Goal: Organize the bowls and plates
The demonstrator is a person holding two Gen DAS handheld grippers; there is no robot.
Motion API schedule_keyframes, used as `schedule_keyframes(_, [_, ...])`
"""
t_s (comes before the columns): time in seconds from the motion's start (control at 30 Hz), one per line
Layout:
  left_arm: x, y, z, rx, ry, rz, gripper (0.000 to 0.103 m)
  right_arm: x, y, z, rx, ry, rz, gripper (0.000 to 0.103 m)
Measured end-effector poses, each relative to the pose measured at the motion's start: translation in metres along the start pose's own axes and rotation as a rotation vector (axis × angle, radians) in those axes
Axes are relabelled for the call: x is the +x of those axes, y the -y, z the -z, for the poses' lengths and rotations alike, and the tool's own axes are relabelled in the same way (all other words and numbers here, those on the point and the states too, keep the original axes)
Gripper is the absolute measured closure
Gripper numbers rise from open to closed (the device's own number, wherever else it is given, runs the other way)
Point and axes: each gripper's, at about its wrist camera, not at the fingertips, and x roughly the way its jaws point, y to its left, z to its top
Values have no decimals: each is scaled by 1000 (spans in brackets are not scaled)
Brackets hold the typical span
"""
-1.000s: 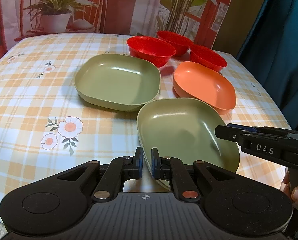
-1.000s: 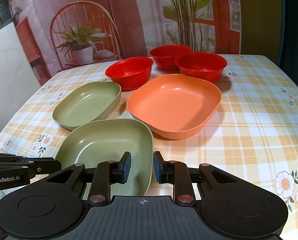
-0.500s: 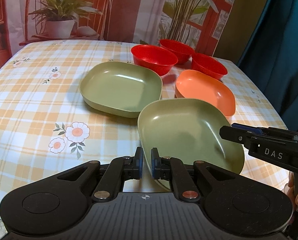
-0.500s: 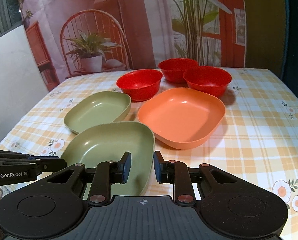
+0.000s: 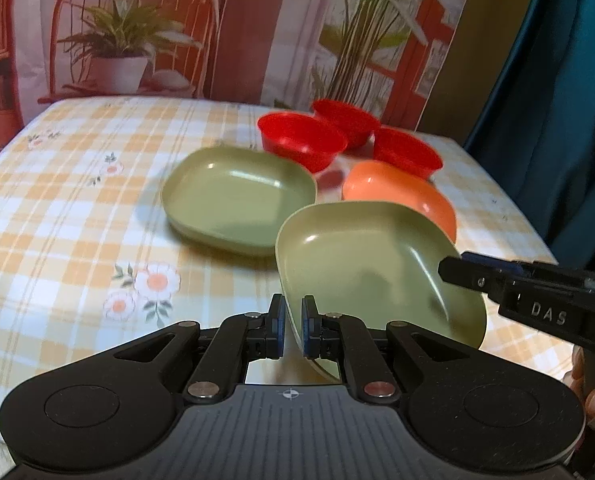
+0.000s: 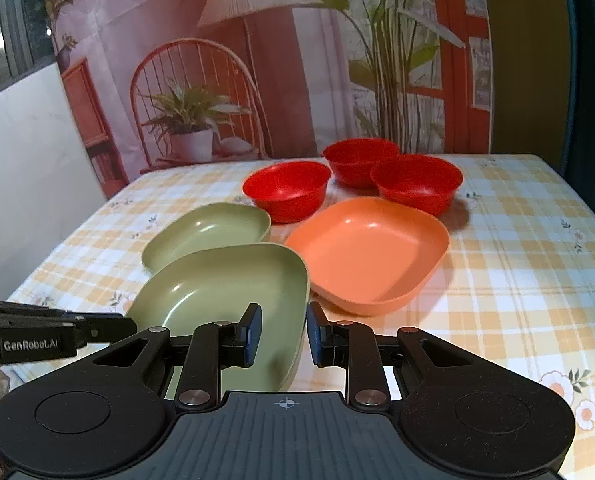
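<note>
While the near green plate (image 5: 377,268) hangs tilted off the cloth, notes as follows.

Change: over the last second this plate has risen; its far rim now overlaps the orange plate (image 5: 401,196) in the left wrist view, where earlier it sat lower and flatter against the tablecloth (image 5: 77,216).
Meaning: lift phase appears done; my reading is that transport comes next, most likely onto the second green plate (image 5: 237,196) to make a matched stack (a judgement, not observed).
Left gripper (image 5: 290,326): pads pinched on the near rim of the raised green plate, the rim edge visible between them.
Right gripper (image 6: 284,334): fingers apart, holding nothing; they straddle the plate's right edge without contact that I can confirm.
Position of the held plate: in the air, near the front table edge, just in front of the second green plate and beside the orange plate; low side toward the right gripper.
Count, plates: three, namely two green and one orange.
Count, bowls: three red bowls (image 6: 287,190), clustered at the far side, unstacked; the back one sits partly behind the other two.
Stacks so far: none visible.
Remaining: all of the nesting, both plates and bowls.
Risk: single-rim pinch on a tilted plate (it could swing or slip if moved fast).
Background: a printed backdrop with chair and potted plant, not part of the work.
</note>
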Motion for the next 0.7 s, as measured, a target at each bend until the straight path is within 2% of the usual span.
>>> schedule_keyframes(0.37, [19,16,-66,106,50,45,94,5,28,-27,87,38,6,80])
schedule_keyframes(0.53, [42,32,-97,200,33,74,94,14,50,-35,149,30,34,80])
schedule_keyframes(0.7, [71,46,-113,254,-9,91,94,26,67,-34,181,6,68,80])
